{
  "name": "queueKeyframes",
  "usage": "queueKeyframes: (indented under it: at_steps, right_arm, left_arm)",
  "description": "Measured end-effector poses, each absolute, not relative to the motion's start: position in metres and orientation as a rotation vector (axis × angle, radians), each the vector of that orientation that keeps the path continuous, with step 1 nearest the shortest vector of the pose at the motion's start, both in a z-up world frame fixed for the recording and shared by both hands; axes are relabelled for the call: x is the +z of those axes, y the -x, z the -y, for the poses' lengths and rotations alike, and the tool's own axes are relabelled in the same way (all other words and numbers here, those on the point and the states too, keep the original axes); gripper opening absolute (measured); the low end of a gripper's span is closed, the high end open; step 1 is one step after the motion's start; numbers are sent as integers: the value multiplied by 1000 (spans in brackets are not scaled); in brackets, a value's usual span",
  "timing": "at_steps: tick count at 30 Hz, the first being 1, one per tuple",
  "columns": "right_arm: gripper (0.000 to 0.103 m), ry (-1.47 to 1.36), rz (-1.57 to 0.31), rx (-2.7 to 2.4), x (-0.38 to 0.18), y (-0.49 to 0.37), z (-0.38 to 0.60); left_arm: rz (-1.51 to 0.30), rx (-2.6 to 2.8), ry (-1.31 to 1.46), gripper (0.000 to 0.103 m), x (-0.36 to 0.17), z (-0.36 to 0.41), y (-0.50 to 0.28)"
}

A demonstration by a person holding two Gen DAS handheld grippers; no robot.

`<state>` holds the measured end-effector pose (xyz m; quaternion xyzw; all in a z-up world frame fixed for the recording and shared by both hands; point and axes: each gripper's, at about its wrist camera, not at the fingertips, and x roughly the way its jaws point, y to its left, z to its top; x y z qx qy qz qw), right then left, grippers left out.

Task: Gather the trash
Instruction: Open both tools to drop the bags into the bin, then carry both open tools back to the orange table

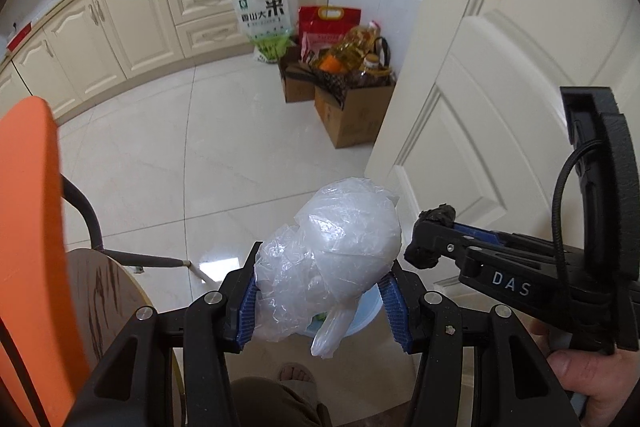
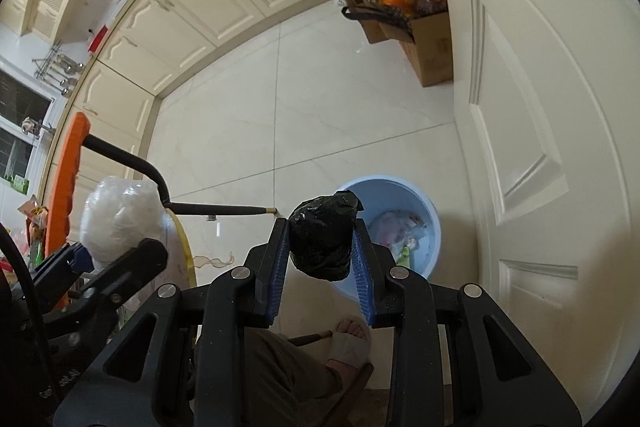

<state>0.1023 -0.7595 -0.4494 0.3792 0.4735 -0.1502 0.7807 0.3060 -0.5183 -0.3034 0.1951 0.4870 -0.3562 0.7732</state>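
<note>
The left tongs squeeze a crumpled clear plastic bag between their blue pads. The right tongs squeeze a black plastic wad. Both are held up over the floor. Just under them stands a light blue trash bin with scraps inside, close beside the white door. An orange chair and a round wooden tabletop sit to the left. Farther off, cardboard boxes holding an oil bottle and rice bags stand by the cream cabinets.
</note>
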Motion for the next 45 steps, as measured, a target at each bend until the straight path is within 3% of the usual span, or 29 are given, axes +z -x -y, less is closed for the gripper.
queueKeyframes:
  at_steps: [7, 14, 15, 18, 33, 45]
  right_arm:
    - [34, -850, -1049, -341, -468, -112, 770]
    - [85, -878, -1041, -381, -475, -108, 779]
    - [93, -877, -1036, -401, -474, -106, 779]
    - [102, -867, -1035, -439, -469, -103, 781]
    - [103, -788, -921, -473, -374, -90, 757]
    - [103, -623, -758, -380, -259, -98, 672]
  left_arm:
    - [-1110, -741, -479, 59, -325, 578, -331]
    - [-1080, -675, -532, 89, -333, 600, -332]
    - [-1072, -654, -555, 90, -333, 603, -329]
    - [-1047, -647, -573, 90, -335, 612, -320]
    - [-890, -658, -429, 91, -267, 554, -256]
    - [-712, -605, -208, 92, -199, 405, -208]
